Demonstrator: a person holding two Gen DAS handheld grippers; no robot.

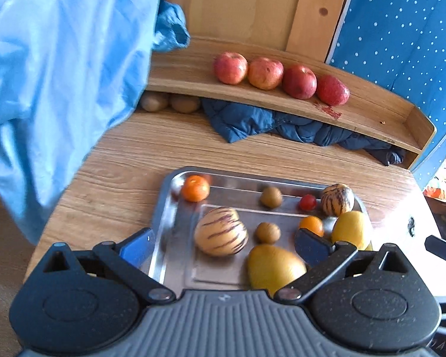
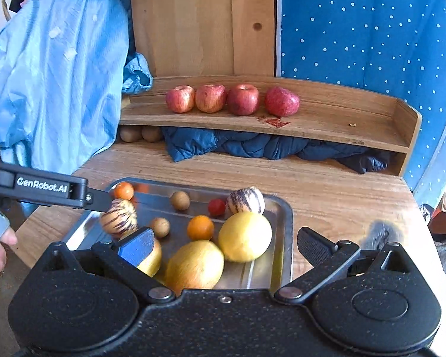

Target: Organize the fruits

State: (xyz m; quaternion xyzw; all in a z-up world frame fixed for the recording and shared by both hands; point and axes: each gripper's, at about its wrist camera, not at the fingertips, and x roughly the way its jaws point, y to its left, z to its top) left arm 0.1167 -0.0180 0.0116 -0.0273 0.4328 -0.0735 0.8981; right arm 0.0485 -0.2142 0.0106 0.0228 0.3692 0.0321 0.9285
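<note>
Jaws of both grippers spread wide, holding nothing. Left gripper [image 1: 224,242] above the near end of a shiny rectangular steel tray [image 1: 163,208], a purple-striped cream melon [image 1: 221,231] between its blue pads. Right gripper [image 2: 223,245] over the tray's near right corner, two large yellow round fruits [image 2: 245,236] between its jaws. Also in tray: two small oranges [image 2: 200,227], small brown fruits [image 2: 180,200], one red tomato [image 2: 216,207], a second striped melon [image 2: 246,200]. Tray sits on the wooden desk [image 2: 342,196]. Behind, a raised wooden shelf [image 2: 327,125] carries four red apples [image 2: 212,98] in a row.
</note>
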